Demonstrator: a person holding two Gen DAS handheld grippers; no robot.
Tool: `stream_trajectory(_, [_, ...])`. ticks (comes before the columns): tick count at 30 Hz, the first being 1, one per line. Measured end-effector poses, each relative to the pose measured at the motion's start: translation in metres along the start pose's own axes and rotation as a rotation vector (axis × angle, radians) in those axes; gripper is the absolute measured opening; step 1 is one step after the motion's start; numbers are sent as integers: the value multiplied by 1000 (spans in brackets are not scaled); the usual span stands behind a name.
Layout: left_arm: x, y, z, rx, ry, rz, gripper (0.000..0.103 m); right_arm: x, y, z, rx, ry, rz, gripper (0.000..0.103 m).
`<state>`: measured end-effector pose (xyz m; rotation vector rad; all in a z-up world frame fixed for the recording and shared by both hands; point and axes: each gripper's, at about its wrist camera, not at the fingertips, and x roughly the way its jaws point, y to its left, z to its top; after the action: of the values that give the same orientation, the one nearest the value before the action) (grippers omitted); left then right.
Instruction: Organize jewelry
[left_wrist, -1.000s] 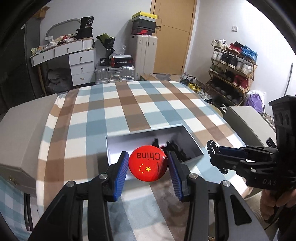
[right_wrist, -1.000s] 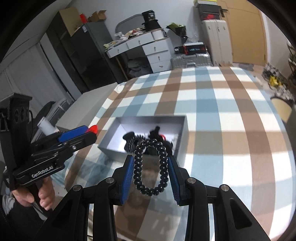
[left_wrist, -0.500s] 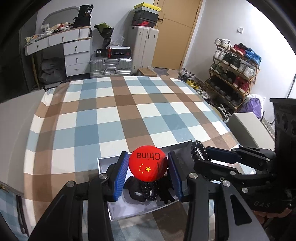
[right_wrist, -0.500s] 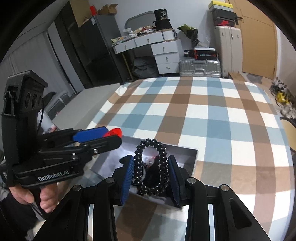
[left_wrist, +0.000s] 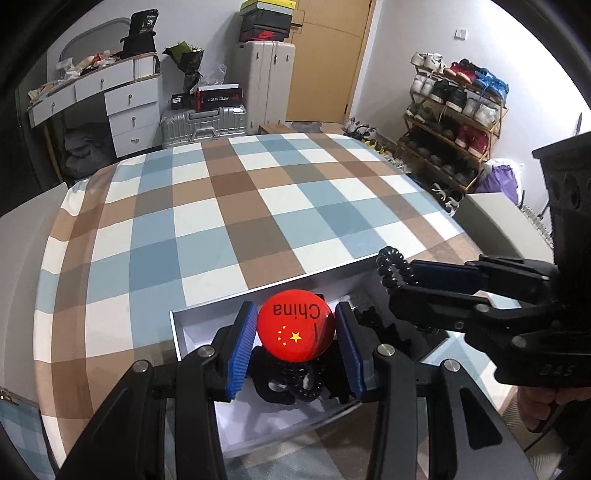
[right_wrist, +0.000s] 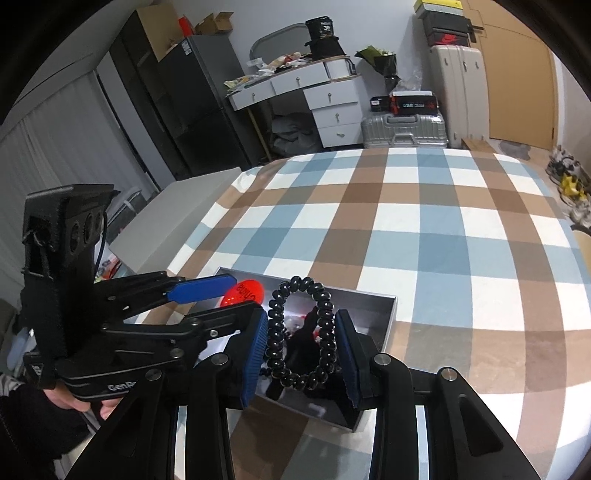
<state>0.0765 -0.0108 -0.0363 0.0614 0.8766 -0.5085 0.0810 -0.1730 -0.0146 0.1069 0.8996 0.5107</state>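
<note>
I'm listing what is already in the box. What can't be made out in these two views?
- Left wrist view: dark tangle in the white box, hidden behind the red China badge and left gripper.
- Right wrist view: box contents blocked by the black bead bracelet and right gripper; small red-white bits unreadable.

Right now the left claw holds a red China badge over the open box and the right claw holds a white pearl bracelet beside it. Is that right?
Not quite. The bracelet in the right claw is black beads, not white pearls; the right wrist view shows it clearly. The rest stands: the left claw holds the red China badge over the open box, with the right claw beside it.
</note>
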Motion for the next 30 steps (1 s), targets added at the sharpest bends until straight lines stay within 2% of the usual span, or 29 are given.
stream_trajectory(4, [5,5,0,-26,16,-9,37,5,-1,-1,-7,4,-34,36])
stream_trajectory(7, [7,4,-2,-22,14,12,37,6,-2,-2,-6,4,-60,37])
stream_trajectory(14, [10,5,-2,-26,6,14,38,5,-5,-1,12,-4,-66,39])
stream_trajectory(21, [16,9,-2,-53,26,1,38,6,-6,-3,3,-13,-81,46])
stream_trajectory(24, [13,10,-1,-44,19,7,50,2,-7,-2,5,-30,-68,50])
stream_trajectory(25, [11,10,-2,-42,10,4,61,0,-8,-2,7,-37,-65,53])
stream_trajectory(26, [8,11,-2,-43,-6,5,67,-1,-8,-2,8,-41,-62,55])
stream_trajectory(30, [-1,11,-2,-45,-58,14,69,-9,-12,-1,23,-77,-40,60])
